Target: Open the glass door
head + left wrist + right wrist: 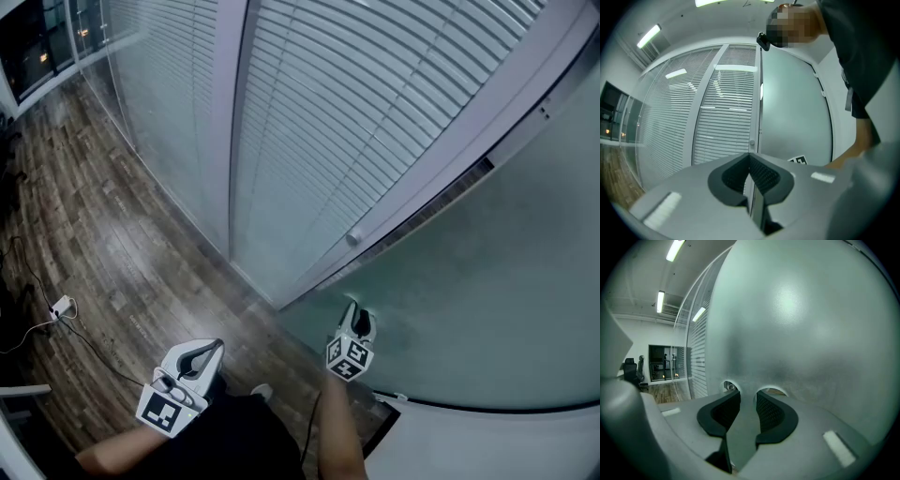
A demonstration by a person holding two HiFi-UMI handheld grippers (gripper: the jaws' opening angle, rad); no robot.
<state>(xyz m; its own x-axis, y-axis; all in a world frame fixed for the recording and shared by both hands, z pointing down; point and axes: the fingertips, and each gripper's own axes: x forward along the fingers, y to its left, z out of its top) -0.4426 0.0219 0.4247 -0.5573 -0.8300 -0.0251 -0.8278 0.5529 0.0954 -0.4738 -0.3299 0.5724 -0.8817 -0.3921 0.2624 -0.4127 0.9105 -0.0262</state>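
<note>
Against the frosted door, near the edge beside the frame, plant both tips of the right gripper square on the glass — jaws left parted as now, clamped on nothing, only bare pane ahead. To judge by the dark gap along the frame beyond that gripper: probably ajar already, so a matter of pushing on through the swing. Push along the line of the jaws, steadily, without jabbing; smooth glass, hard tips, little bite, hence a real risk of skidding under a slanted shove. Follow the arc with the whole arm rather than the wrist, meeting the pane flat on both tips and never on one alone, for less twist on the tool. Stay on this side of the pane, far from the likely hinge side off to the right of the gripper, for best leverage. Hold the left gripper down and to the left of the right one, well apart from the glass, jaws shut together on nothing; no need of it short of having to steady the door. Steer clear of the knob on the frame, up beyond the right gripper's tips, and of the blinds past it — fixed panel, not for pushing.
</note>
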